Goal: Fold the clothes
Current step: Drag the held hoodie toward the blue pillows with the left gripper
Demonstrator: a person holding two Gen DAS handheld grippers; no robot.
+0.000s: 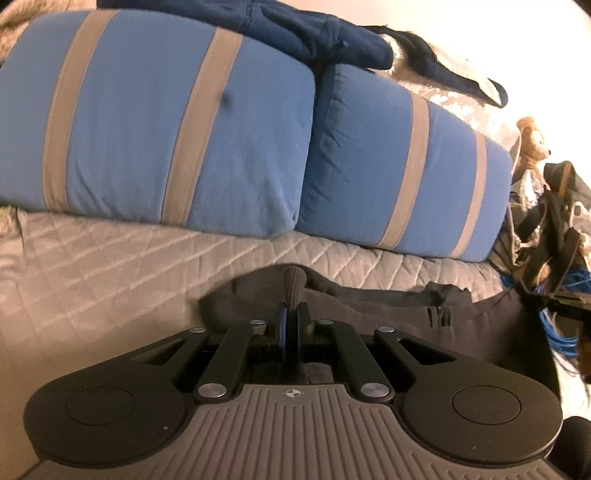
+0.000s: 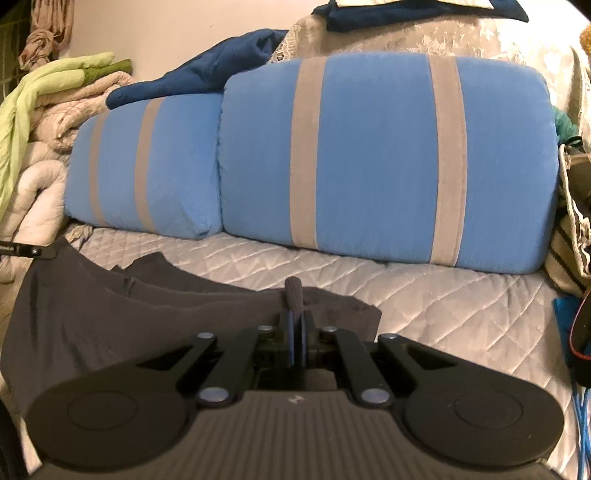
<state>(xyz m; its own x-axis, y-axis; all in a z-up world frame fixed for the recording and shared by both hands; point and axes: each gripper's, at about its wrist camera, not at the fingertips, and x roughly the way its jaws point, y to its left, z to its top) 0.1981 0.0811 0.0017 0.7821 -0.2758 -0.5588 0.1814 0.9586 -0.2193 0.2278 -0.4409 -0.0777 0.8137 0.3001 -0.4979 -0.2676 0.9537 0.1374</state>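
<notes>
A dark grey garment (image 1: 388, 314) (image 2: 122, 314) is stretched above a grey quilted sofa seat (image 1: 110, 280) (image 2: 443, 295), held up between both grippers. My left gripper (image 1: 292, 314) is shut on a pinched fold at the garment's left end. My right gripper (image 2: 294, 317) is shut on a pinched fold at the garment's right end. In each view a small ribbed tuft of cloth sticks up past the closed fingers. The other gripper's tip shows at the far edge of each view, also on the garment.
Two blue cushions with grey stripes (image 1: 184, 129) (image 2: 369, 155) lean against the sofa back. Dark blue clothes (image 1: 314, 29) (image 2: 207, 74) lie on top. Light green and beige laundry (image 2: 55, 92) is piled at the left. A teddy bear (image 1: 532, 144), bags and blue cables (image 1: 554, 325) crowd the right.
</notes>
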